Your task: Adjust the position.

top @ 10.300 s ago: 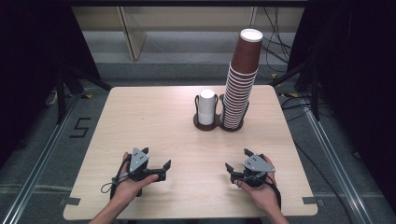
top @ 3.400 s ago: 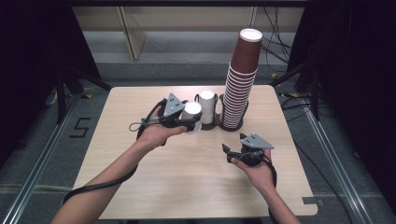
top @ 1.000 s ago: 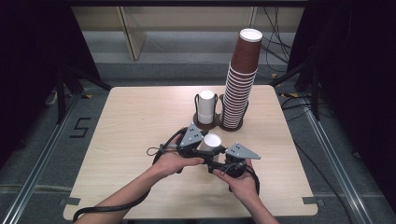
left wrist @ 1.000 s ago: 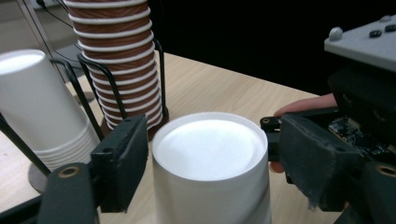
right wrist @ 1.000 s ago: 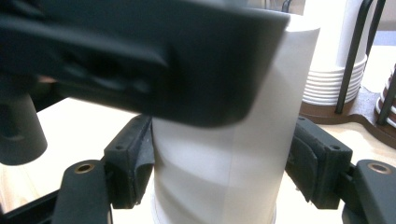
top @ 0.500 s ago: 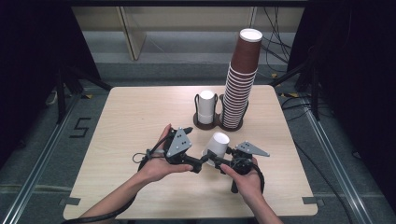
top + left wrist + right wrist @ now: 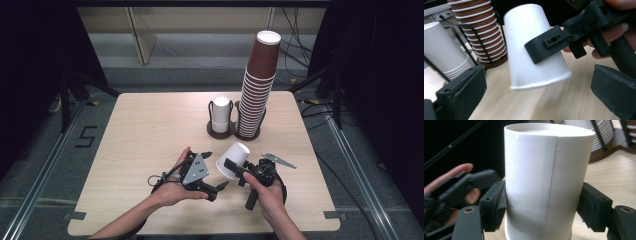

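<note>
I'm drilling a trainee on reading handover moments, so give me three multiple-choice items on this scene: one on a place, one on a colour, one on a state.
1. Where does the tall cup stack stand?
A. at the table's near left corner
B. in the black holder, beside the short white stack
C. on the floor

2. What colour is the tall stack?
A. brown
B. blue
C. green

3. How is the held cup gripped?
A. by both grippers
B. by the left gripper alone
C. by the right gripper alone

Answers: 1 B, the tall stack sits in the holder. 2 A, brown sides. 3 C, the right gripper clamps the white cup; the left gripper stands open.
</note>
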Motion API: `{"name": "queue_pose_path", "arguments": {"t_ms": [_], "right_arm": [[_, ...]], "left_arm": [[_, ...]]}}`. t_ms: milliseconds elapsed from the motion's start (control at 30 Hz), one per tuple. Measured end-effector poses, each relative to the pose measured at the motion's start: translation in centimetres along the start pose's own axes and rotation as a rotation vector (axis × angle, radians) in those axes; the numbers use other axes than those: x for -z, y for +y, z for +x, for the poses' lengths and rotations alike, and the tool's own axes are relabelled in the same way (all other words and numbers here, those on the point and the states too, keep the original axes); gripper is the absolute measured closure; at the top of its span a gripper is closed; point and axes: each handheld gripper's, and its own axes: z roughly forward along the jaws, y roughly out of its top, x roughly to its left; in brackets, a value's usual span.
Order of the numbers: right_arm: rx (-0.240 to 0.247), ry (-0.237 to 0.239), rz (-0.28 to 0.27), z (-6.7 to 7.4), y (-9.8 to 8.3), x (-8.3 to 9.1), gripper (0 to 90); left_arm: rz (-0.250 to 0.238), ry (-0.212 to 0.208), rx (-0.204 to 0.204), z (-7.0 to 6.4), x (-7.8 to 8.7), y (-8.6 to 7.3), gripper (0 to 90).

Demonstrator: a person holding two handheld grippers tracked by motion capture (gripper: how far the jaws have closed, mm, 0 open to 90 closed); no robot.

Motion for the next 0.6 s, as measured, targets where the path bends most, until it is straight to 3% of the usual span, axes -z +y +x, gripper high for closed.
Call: {"name": "queue_pose_path", "arguments": {"t_ms": [67,100,133,200,267,300,333,400,433,467,500,600], "right_arm": [[-0.044,0.025,0.002,0.3,-0.1,0.2,30.6],[-0.062,0.030,0.007,0.4,-0.1,0.3,30.6],[-0.028,0.023,-0.006,0.2,-0.1,0.2,30.6],[-0.030,0.033,-0.005,0.2,-0.1,0.3,30.6],[-0.037,0.035,-0.006,0.2,-0.1,0.3,30.6],[-0.080,0.043,0.004,0.5,-0.2,0.4,30.7],[-0.076,0.051,0.003,0.5,-0.2,0.3,30.8],[-0.076,0.052,0.004,0.5,-0.3,0.2,30.8],[-0.041,0.046,-0.001,0.3,-0.3,0.2,30.9],[-0.077,0.050,0.006,0.6,-0.3,0.1,30.9],[-0.062,0.037,-0.001,0.5,-0.4,0.1,30.9],[-0.042,0.044,-0.005,0.4,-0.4,0.0,31.0]], "left_arm": [[0.002,0.022,-0.016,0.0,-0.6,-0.1,0.0],[0.006,0.014,-0.013,0.0,-0.8,-0.2,0.0],[0.005,0.014,-0.005,0.0,-0.9,-0.3,0.0],[0.010,0.018,-0.004,0.0,-1.0,-0.4,0.0],[0.016,0.028,-0.006,0.0,-1.2,-0.5,0.0],[0.017,0.018,-0.003,0.0,-1.4,-0.6,0.0],[0.012,0.014,0.023,0.1,-1.5,-0.7,0.5],[0.014,0.019,0.031,0.2,-1.5,-0.7,0.9],[0.007,-0.007,0.059,0.2,-1.7,-0.7,1.1],[0.007,-0.007,0.059,0.2,-1.7,-0.7,1.3],[0.007,-0.013,0.081,0.2,-1.9,-0.7,1.4],[0.009,-0.012,0.094,0.2,-2.0,-0.8,2.5]]}}
